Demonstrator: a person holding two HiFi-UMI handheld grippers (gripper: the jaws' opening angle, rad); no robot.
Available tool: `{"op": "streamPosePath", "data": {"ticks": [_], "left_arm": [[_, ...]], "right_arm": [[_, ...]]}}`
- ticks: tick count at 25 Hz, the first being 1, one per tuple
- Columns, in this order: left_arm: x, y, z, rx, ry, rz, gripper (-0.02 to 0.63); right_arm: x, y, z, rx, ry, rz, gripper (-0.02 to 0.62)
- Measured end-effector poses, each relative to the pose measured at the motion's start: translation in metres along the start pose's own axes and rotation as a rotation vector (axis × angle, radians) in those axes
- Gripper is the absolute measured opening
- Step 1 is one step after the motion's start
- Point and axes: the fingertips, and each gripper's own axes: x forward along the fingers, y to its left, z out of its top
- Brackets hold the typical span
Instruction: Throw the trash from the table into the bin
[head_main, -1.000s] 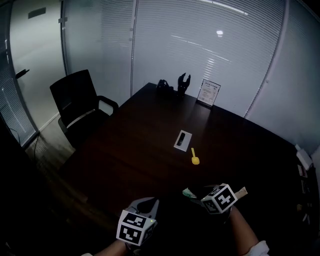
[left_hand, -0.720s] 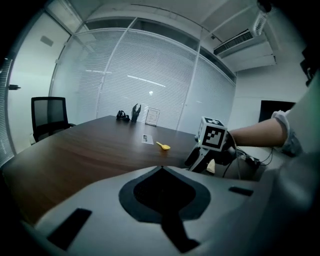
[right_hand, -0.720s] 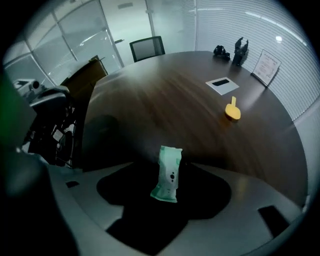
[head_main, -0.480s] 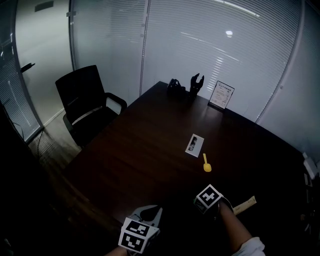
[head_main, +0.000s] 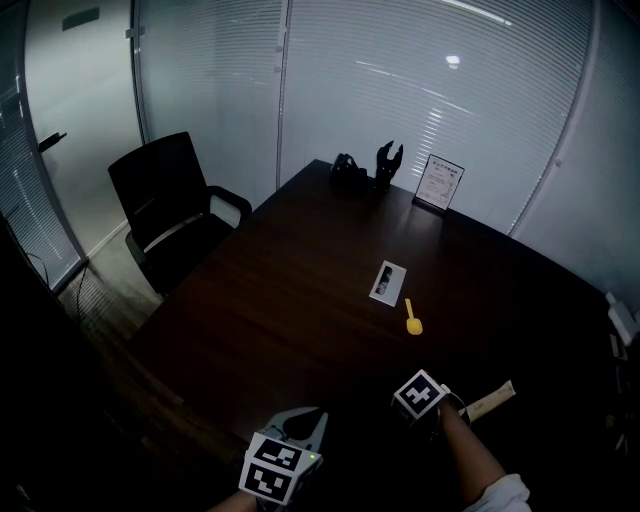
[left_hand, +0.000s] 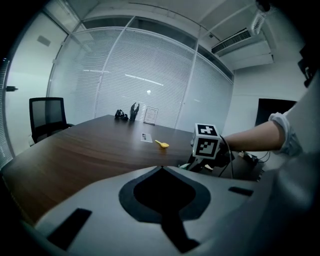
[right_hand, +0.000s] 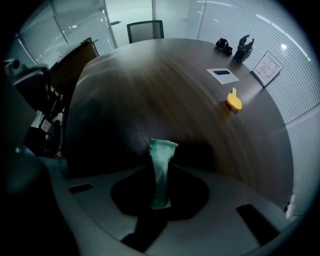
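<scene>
**Operator:** Which step am I on?

**Spotter:** The pickup. Your right gripper (right_hand: 161, 172) is pointing down at the table (head_main: 300, 300), and its jaws have just been closing. They are now pinching a pale green wrapper (right_hand: 162, 160), which is sticking out past the fingertips. Your left gripper (left_hand: 161, 168) is idling off to the side, jaws together with nothing between them.

**Operator:** And next?

**Spotter:** I'm judging it to be a lift off the table, then a carry to the bin. No bin is showing in any view, so you are having to find it first. The wrapper is looking thin and limp. I'm expecting it to flap or slip if the pinch loosens.

**Operator:** What am I counting on the table?

**Spotter:**
- One wrapper is sitting in your right fingers.
- One yellow scoop (head_main: 412, 322) is lying well beyond those fingers.
- One white slip (head_main: 388, 281) is lying just past the scoop.
- One tan strip (head_main: 490, 401) is lying just beside the right gripper, on its outer side.

That is making four loose pieces, and three of them are waiting untouched.
</scene>
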Motion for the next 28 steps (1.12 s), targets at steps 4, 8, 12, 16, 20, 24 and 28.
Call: {"op": "streamPosePath", "data": {"ticks": [4,8,12,16,20,24,28], "left_arm": [[0.002,-0.020,0.001,0.032,-0.001,-0.031,-0.002],[0.012,-0.061,0.005,0.085,-0.007,-0.101,-0.002],[0.027,-0.138,0.013,0.154,-0.007,-0.222,-0.002],[0.041,-0.243,0.011,0.240,0.011,-0.401,-0.002],[0.053,-0.381,-0.024,0.365,0.058,-0.606,-0.002],[0.048,-0.512,-0.070,0.483,0.114,-0.805,-0.002],[0.040,-0.617,-0.118,0.576,0.170,-0.948,-0.002]], "right_arm": [[-0.039,0.029,0.007,0.090,-0.246,0.095,0.041],[-0.104,0.024,-0.037,0.155,-0.366,-0.018,0.041],[-0.188,0.027,-0.111,0.225,-0.529,-0.146,0.041],[-0.252,0.033,-0.214,0.359,-0.630,-0.285,0.041],[-0.285,0.046,-0.356,0.547,-0.629,-0.421,0.041],[-0.285,0.076,-0.499,0.794,-0.580,-0.508,0.041],[-0.266,0.110,-0.628,1.060,-0.556,-0.540,0.041]]}}
